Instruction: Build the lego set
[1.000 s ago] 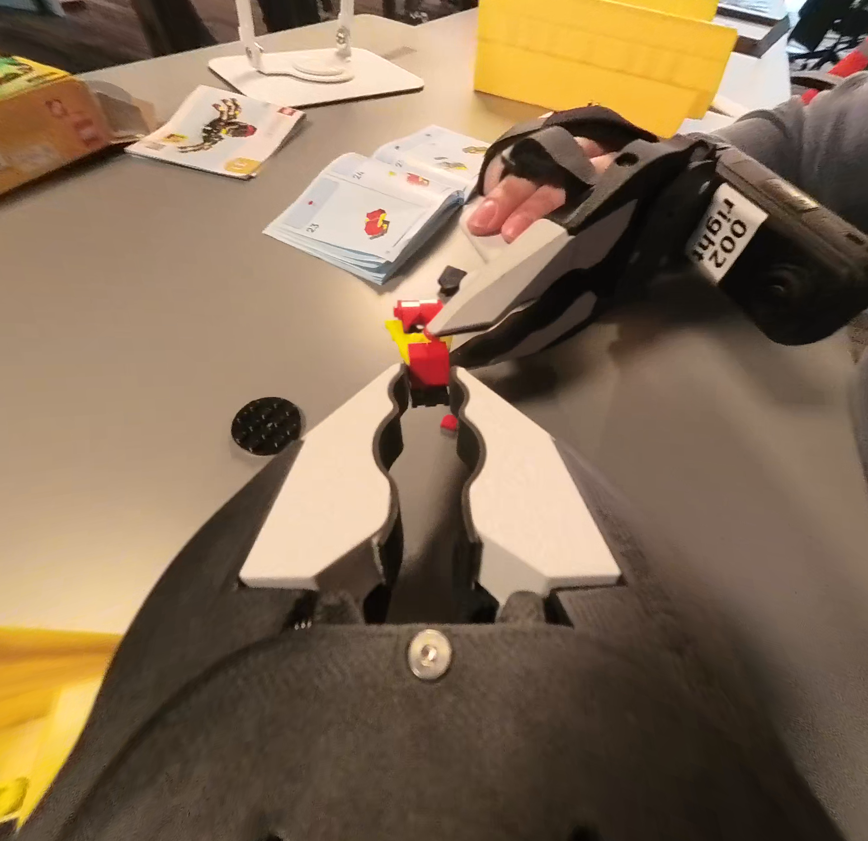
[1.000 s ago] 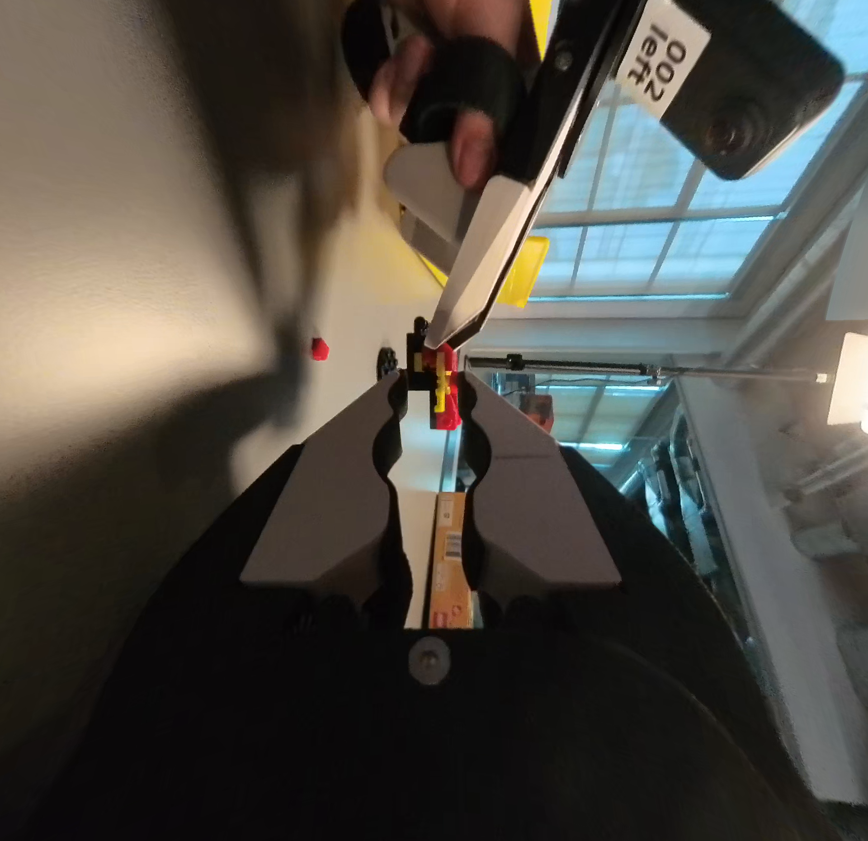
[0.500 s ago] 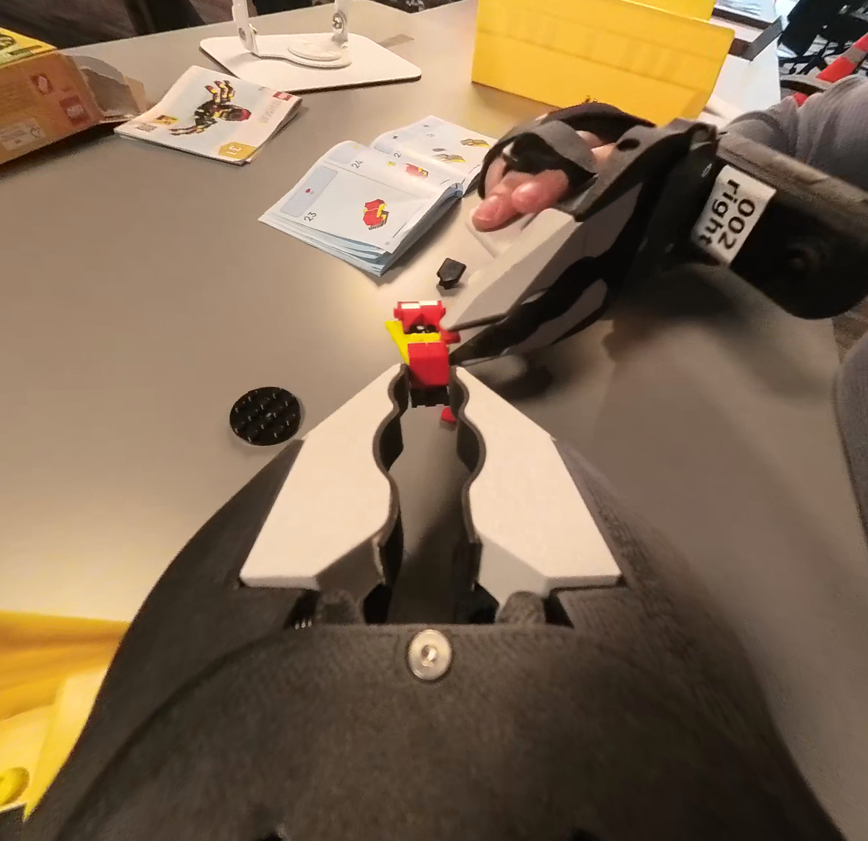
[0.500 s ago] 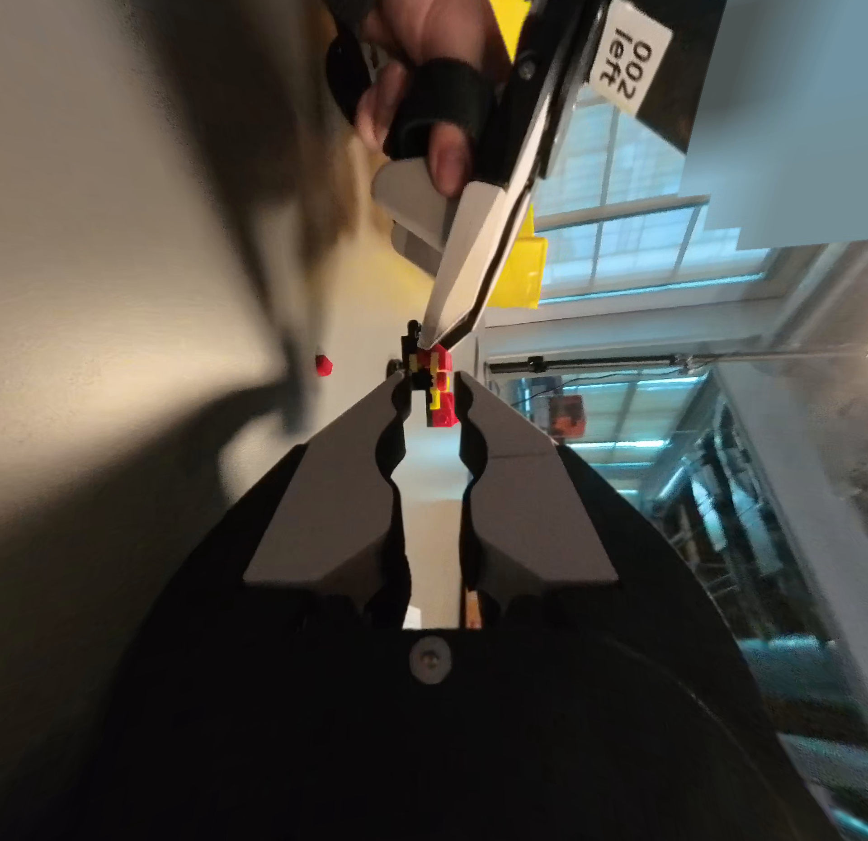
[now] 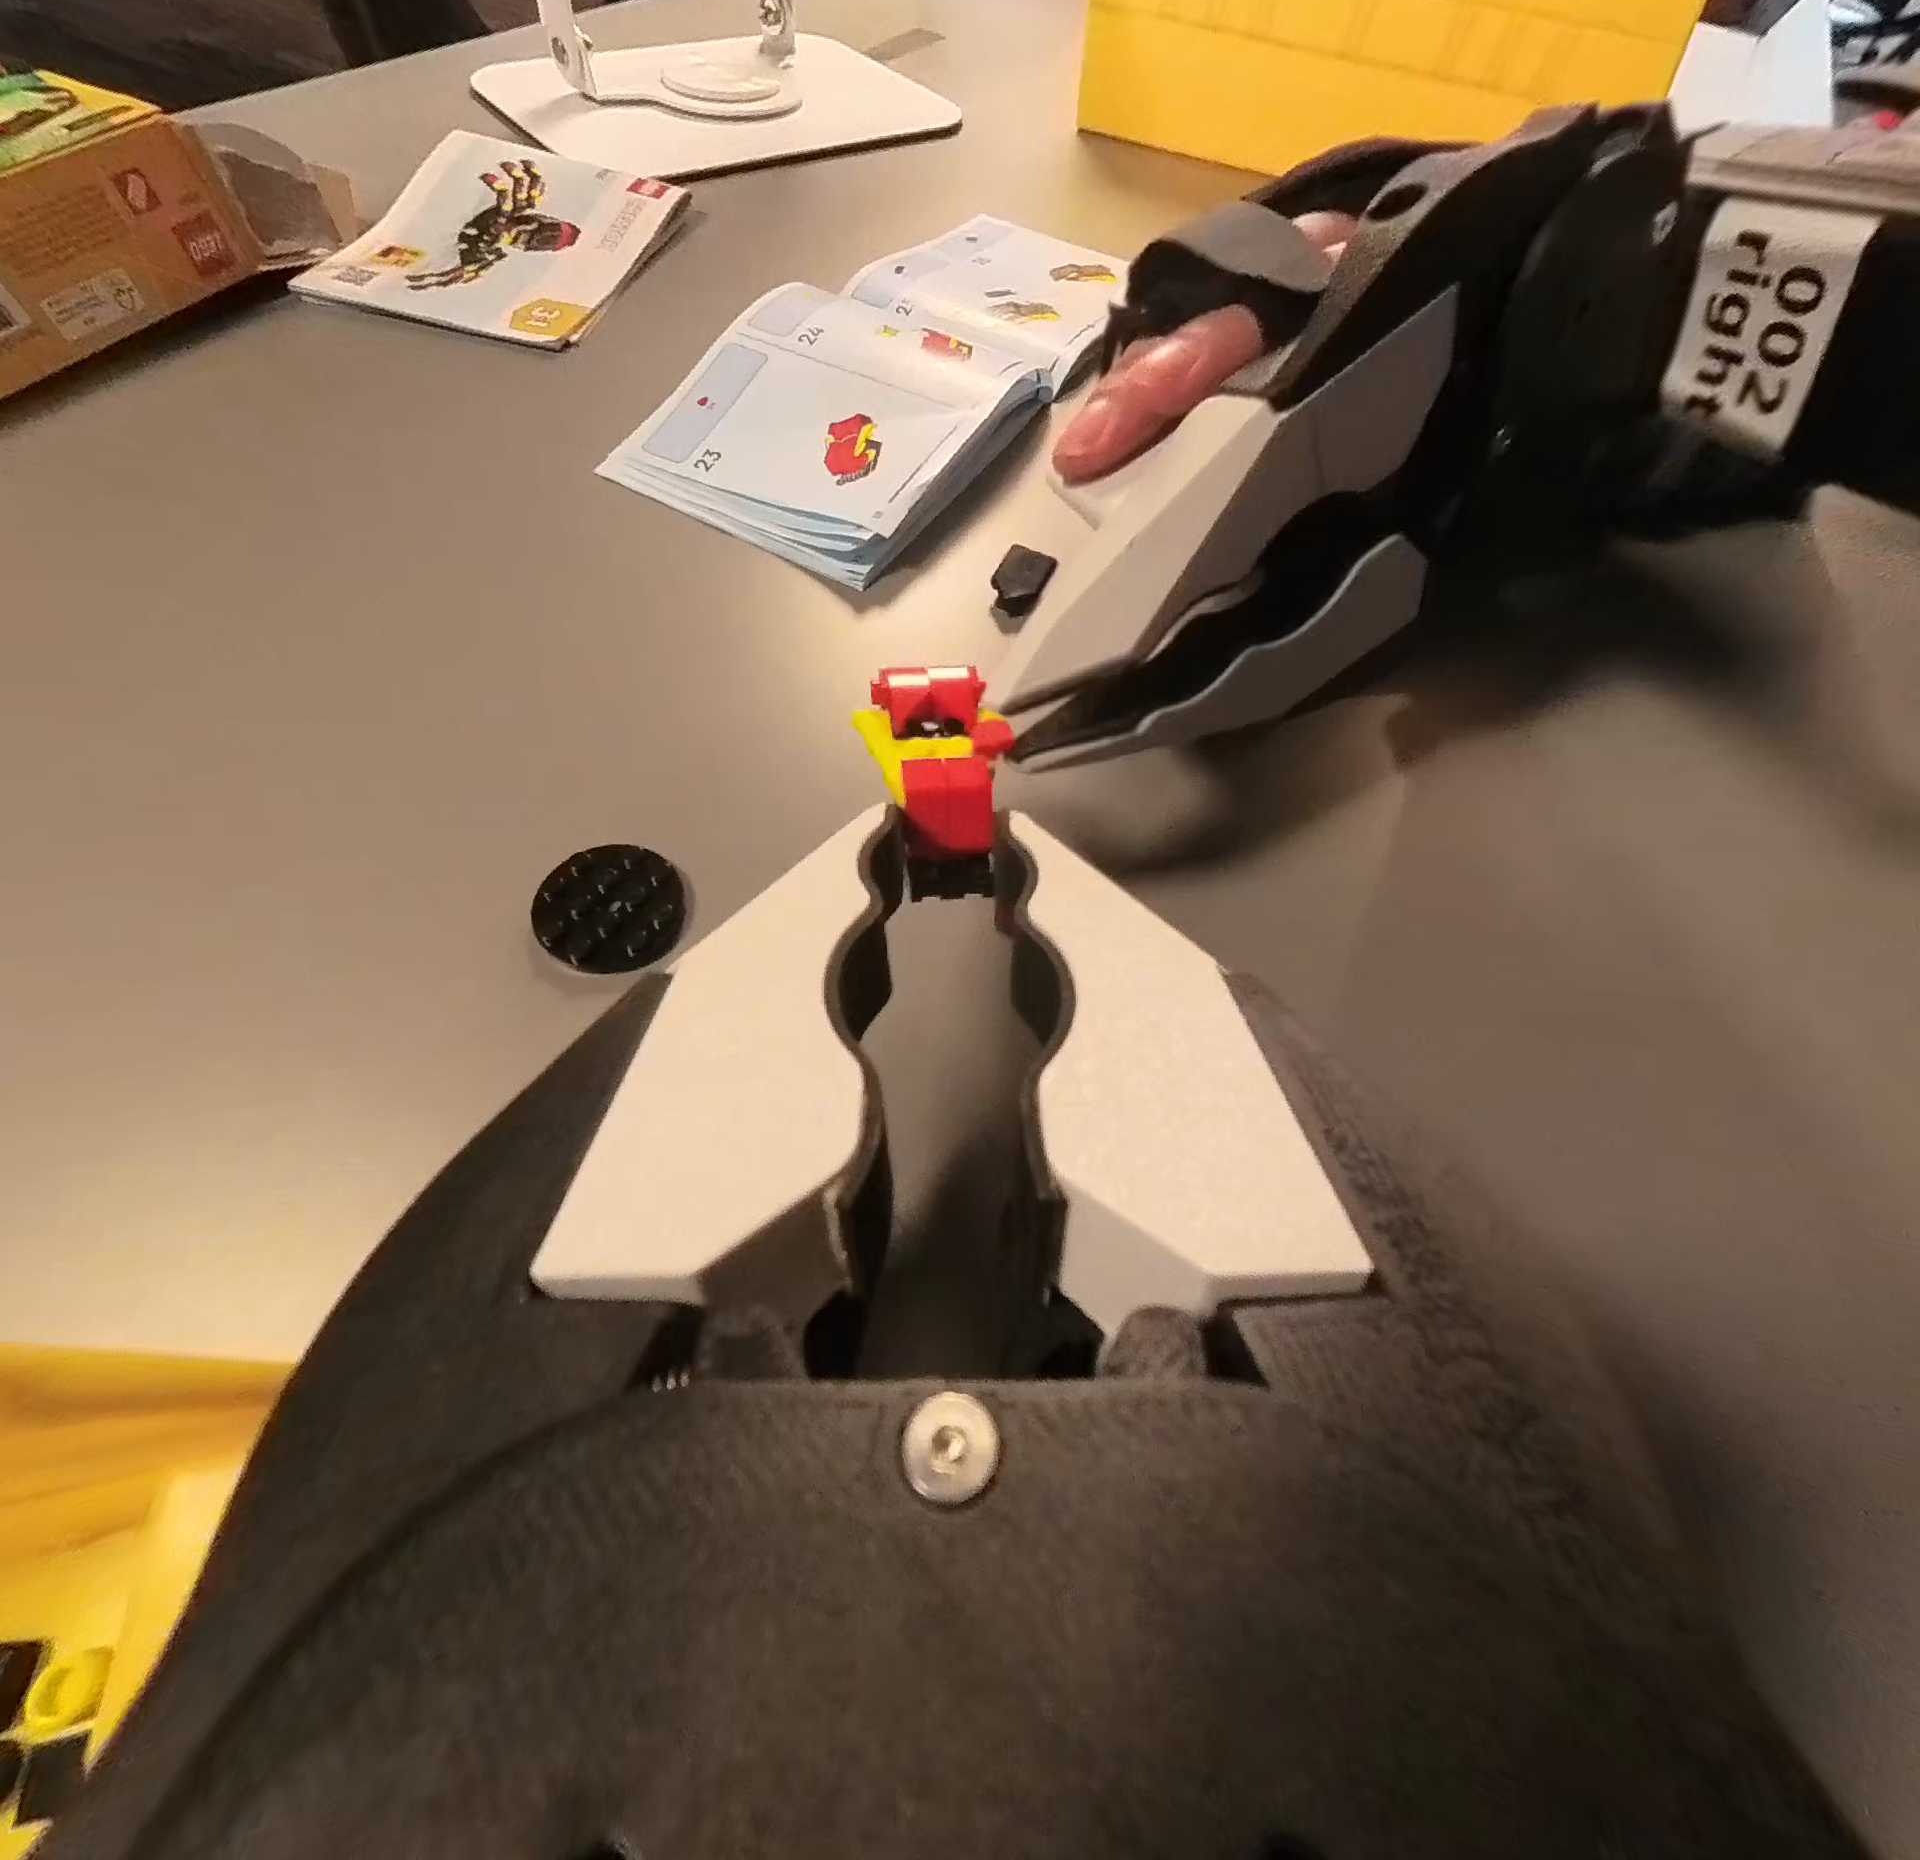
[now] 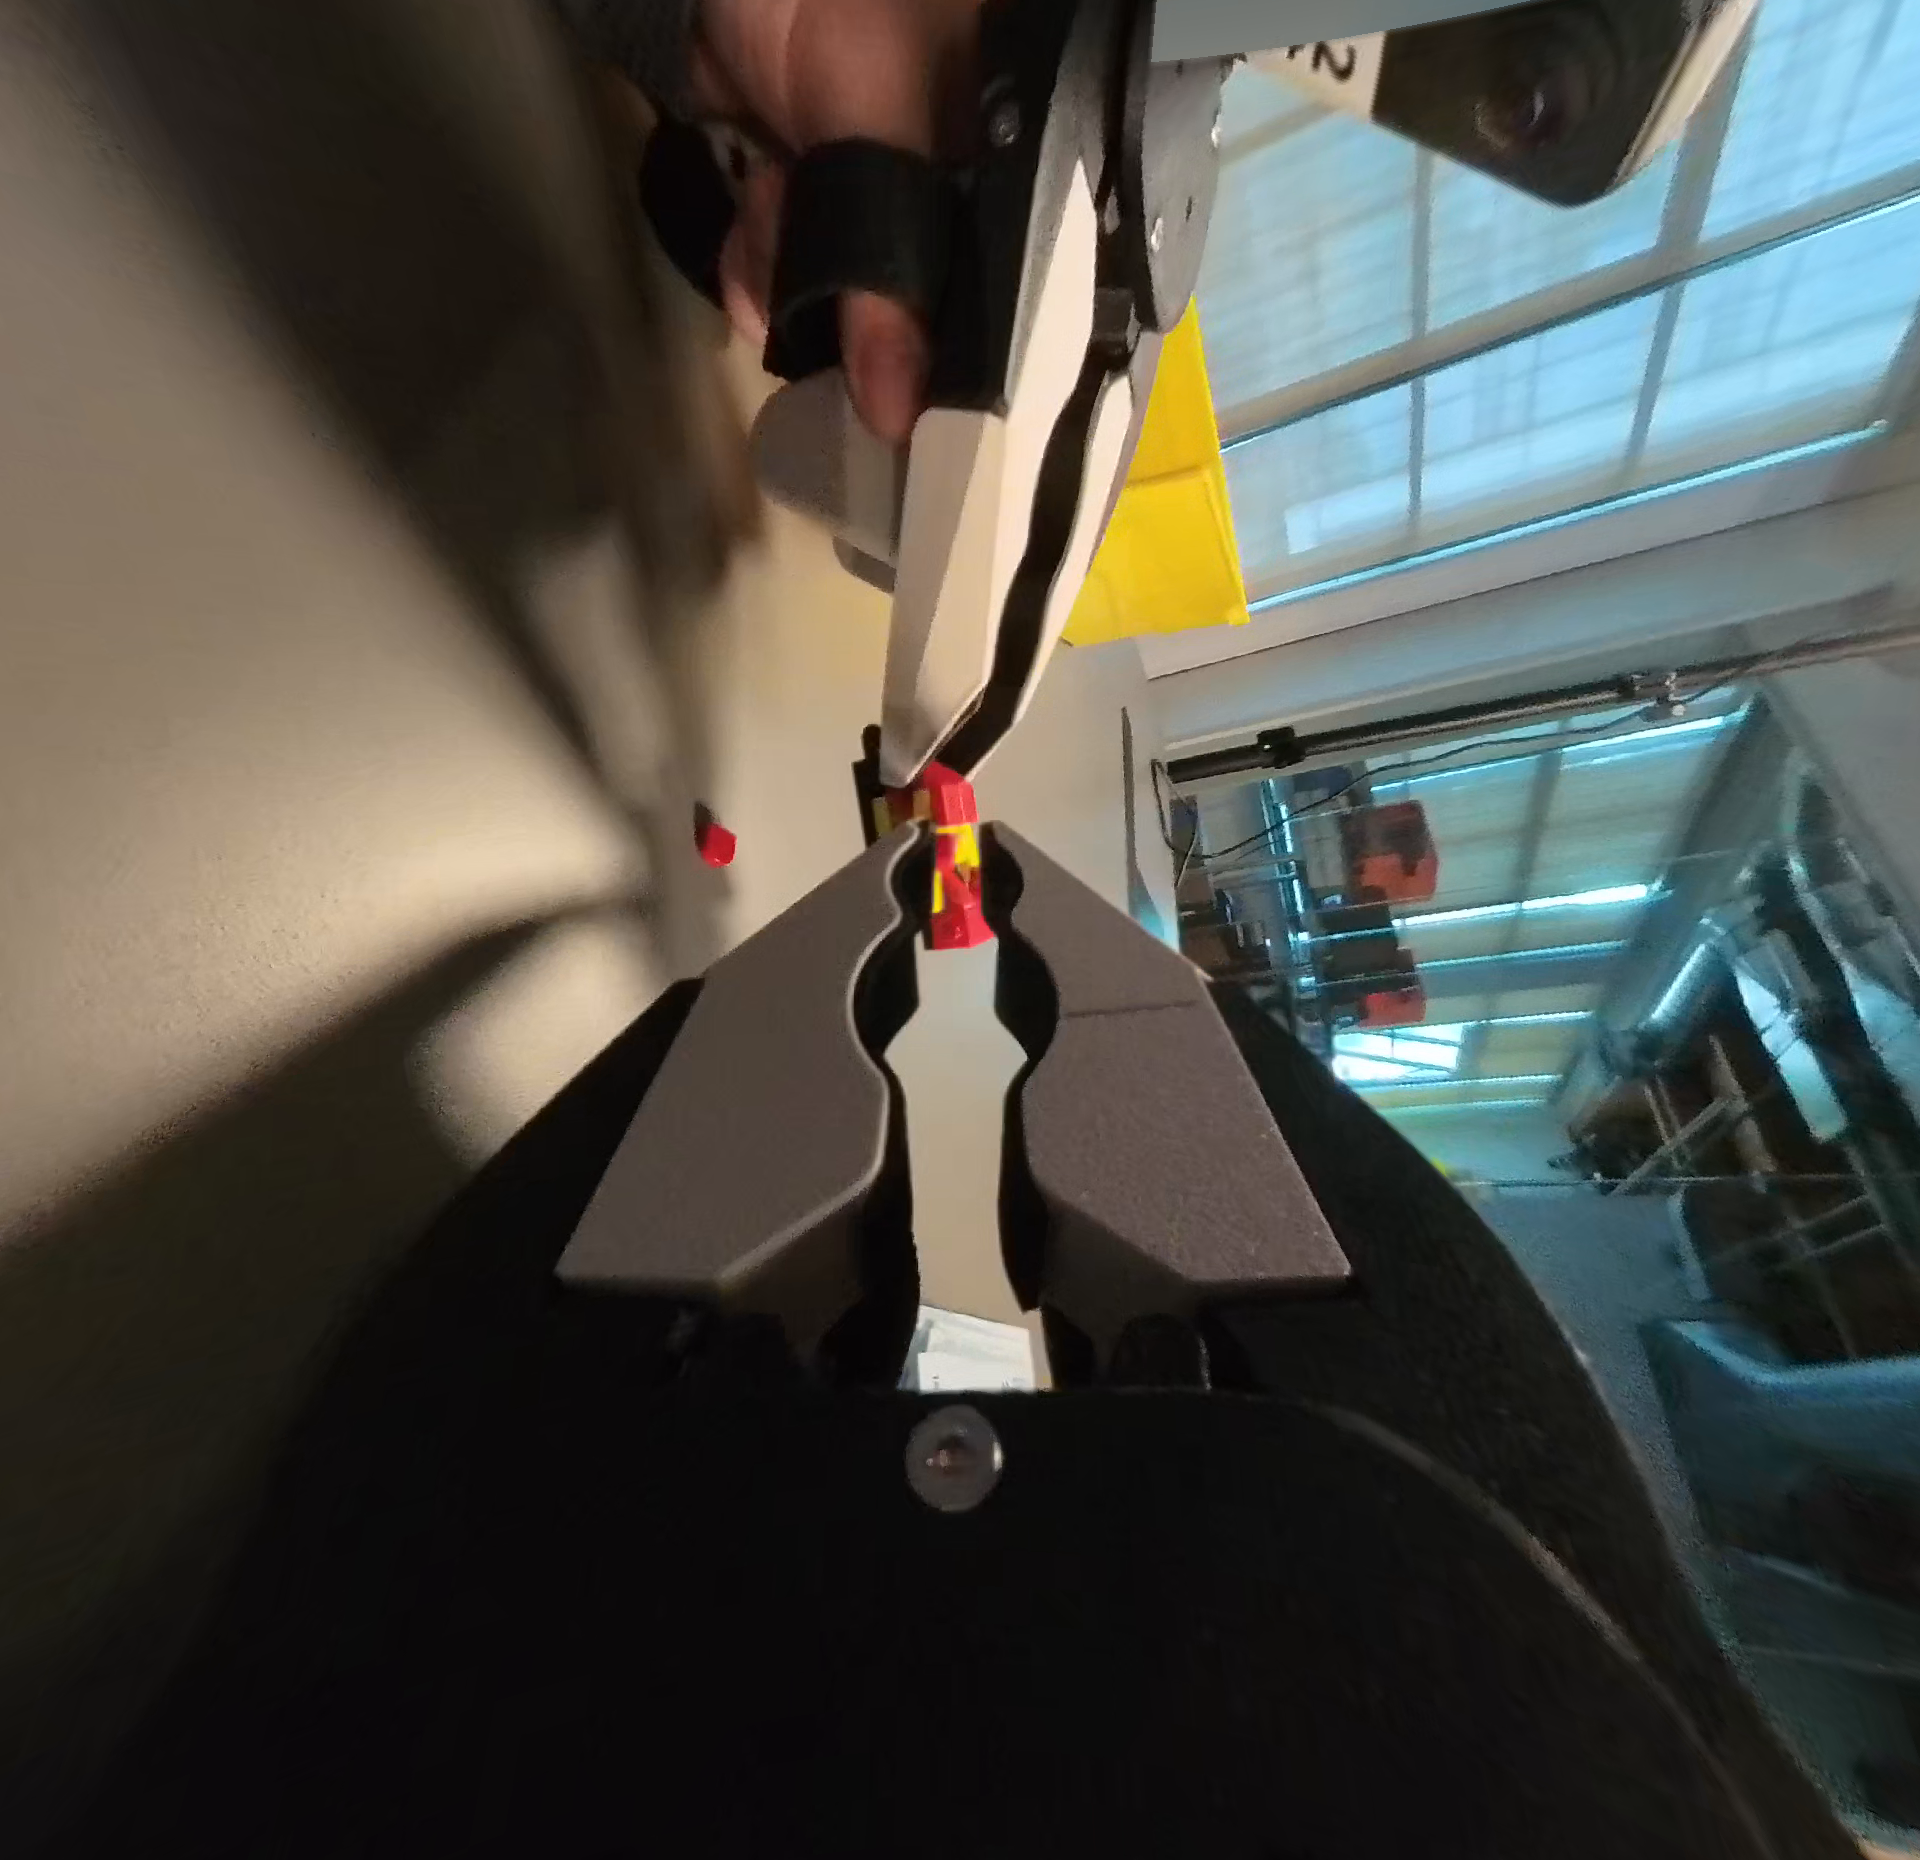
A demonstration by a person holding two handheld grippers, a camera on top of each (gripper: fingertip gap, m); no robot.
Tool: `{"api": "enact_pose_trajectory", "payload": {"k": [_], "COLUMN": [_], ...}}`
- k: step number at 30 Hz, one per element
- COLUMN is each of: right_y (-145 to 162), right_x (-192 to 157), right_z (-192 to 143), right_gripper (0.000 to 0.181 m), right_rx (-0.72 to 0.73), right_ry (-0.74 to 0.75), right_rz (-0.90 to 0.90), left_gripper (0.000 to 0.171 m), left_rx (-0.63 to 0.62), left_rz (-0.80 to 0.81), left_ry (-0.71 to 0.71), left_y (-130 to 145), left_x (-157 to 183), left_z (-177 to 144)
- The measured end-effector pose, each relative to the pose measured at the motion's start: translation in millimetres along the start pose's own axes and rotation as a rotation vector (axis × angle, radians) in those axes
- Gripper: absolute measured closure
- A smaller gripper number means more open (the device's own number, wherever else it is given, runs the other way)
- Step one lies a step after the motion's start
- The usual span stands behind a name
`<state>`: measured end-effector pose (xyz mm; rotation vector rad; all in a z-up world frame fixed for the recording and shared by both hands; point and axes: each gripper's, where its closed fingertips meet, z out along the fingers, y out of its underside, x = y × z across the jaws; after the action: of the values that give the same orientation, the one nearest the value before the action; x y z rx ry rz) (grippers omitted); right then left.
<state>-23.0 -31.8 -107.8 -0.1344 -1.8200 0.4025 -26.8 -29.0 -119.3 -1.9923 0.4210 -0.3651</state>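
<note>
A small red, yellow and black lego model [image 5: 940, 771] is held above the grey table [image 5: 312, 615]. My left gripper [image 5: 948, 834] is shut on its lower black and red part. My right gripper [image 5: 1016, 738] comes in from the right, its jaws closed down on a red part at the model's right side. In the right wrist view the model [image 6: 951, 896] sits between my right gripper's [image 6: 948, 844] fingertips, and the left gripper [image 6: 925, 761] grips it from above. A loose small red piece [image 6: 715, 846] lies on the table.
A black round plate [image 5: 610, 908] lies left of the left gripper. A small black piece [image 5: 1023, 574] lies by the open instruction booklet [image 5: 852, 397]. Farther back are a closed booklet [image 5: 488, 241], a cardboard box [image 5: 104, 241], a white stand base [image 5: 717, 96] and a yellow bin [image 5: 1382, 44]. My two grippers' fingertips are within a few centimetres of each other. Both grippers' tips are roughly 4 cm from the loose small red piece [image 6: 715, 846].
My right gripper has moved from the model's top to its right side and its jaws have narrowed around the model. The left gripper has kept its hold.
</note>
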Motion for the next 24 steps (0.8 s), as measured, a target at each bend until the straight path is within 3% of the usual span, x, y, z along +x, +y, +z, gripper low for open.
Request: {"api": "enact_pose_trajectory", "payload": {"k": [4,10,17,20,24], "right_y": [2.7,11.9,17.1,23.5,29.7], "right_x": [-3.0,-45.9,-54.4,-49.8,-44.8], "right_z": [-3.4,-19.3,-30.6,-34.4,-36.1], "right_gripper": [0.181,0.181,0.181,0.173,0.167], "right_rx": [-0.020,0.043,0.066,0.003,-0.145], "right_ry": [-0.012,-0.311,-0.436,-0.449,-0.440], "right_rz": [-0.041,-0.125,-0.076,0.035,0.372], "left_gripper": [0.155,0.155,0.155,0.155,0.155], "left_rx": [-0.012,-0.036,-0.051,-0.054,-0.056], "left_rz": [0.017,0.045,0.074,0.080,0.084], "left_ry": [-0.028,-0.069,-0.069,-0.068,-0.067], "left_y": [1.9,5.9,7.7,8.4,8.6], "left_x": [-3.0,-8.4,-5.8,-5.2,-4.9], "left_z": [-0.1,-1.3,-0.1,-0.1,0.1]}}
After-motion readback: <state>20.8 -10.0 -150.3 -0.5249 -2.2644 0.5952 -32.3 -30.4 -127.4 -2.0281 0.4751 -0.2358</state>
